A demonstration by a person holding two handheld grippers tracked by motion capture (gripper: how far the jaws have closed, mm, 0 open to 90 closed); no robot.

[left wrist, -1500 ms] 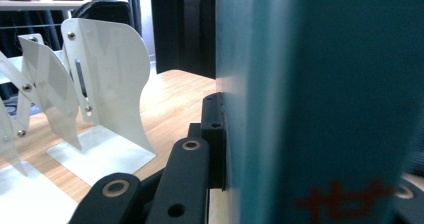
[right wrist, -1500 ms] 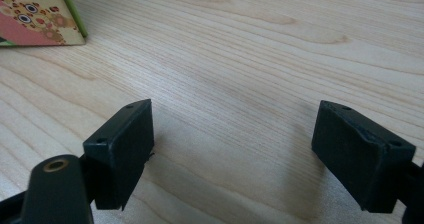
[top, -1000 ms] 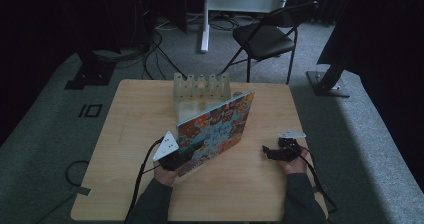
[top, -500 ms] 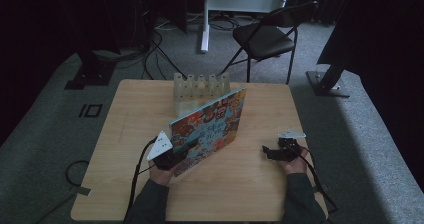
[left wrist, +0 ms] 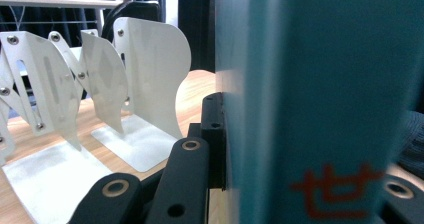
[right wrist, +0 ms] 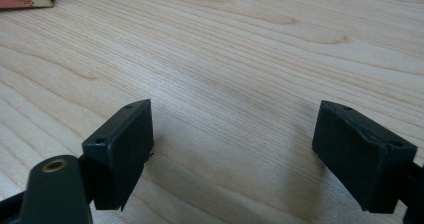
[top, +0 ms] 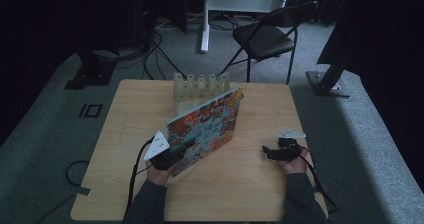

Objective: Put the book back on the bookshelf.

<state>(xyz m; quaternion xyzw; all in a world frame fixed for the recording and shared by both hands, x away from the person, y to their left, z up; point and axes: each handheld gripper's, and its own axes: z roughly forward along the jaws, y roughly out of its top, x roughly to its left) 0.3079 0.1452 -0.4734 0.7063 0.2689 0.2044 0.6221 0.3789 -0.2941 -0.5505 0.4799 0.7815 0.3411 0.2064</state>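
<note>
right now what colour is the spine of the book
Teal, with orange lettering, on the book; the left gripper view shows it best.

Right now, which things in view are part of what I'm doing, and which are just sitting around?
In play:
- picture book, clamped at its lower corner by the left gripper and lifted at a tilt
- white divider rack at the table's far edge, right behind the book
- right gripper, open, low over bare table

Lying about:
- folding chair
- floor cables

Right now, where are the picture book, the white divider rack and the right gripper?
picture book (top: 207, 126), high view, middle of its colourful cover.
white divider rack (top: 200, 84), high view, its upright fins.
right gripper (right wrist: 232, 154), right gripper view, midway between its jaws.
</note>
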